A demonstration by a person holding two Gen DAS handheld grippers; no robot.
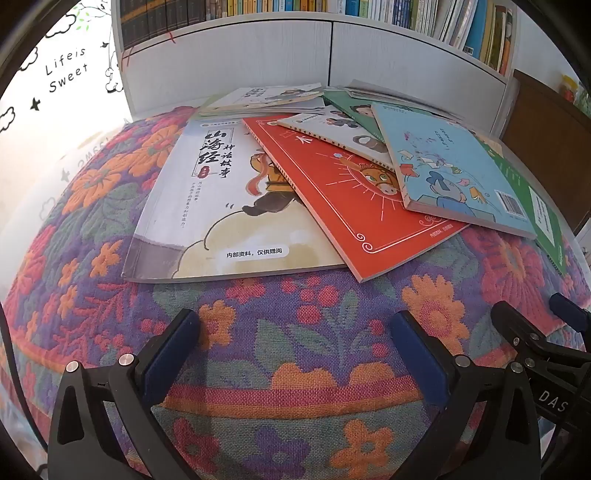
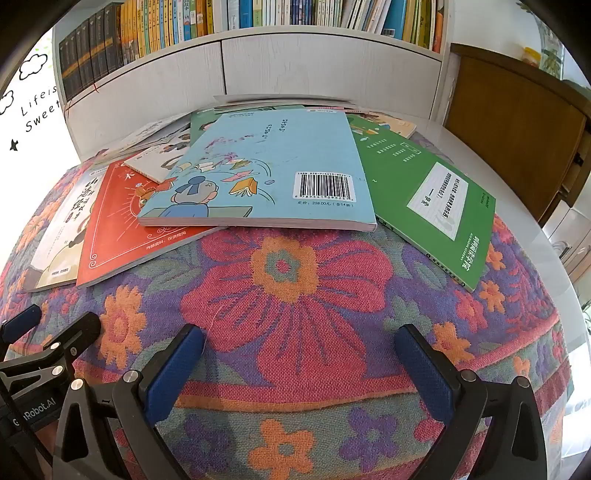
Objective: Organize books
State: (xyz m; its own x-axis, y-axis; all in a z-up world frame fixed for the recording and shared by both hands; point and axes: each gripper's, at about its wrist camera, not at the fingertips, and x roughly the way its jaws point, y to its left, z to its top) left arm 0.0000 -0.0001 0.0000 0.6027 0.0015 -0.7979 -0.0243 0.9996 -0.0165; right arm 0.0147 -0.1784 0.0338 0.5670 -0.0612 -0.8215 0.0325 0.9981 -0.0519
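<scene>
Your left gripper (image 1: 291, 354) and right gripper (image 2: 301, 363) both gape empty over the woven floral cloth (image 2: 288, 295). The glossy light-blue paperback (image 2: 266, 166) lies flat, spine left, long axis near-to-far.

Two grippers are seen, the left gripper (image 1: 295, 354) and the right gripper (image 2: 303, 365). At least seven loose books (image 2: 258, 166) are counted in the overlapping pile; an exact count cannot be made. One floral cloth (image 2: 288, 280) and one bookshelf (image 2: 258, 22) are seen.
</scene>
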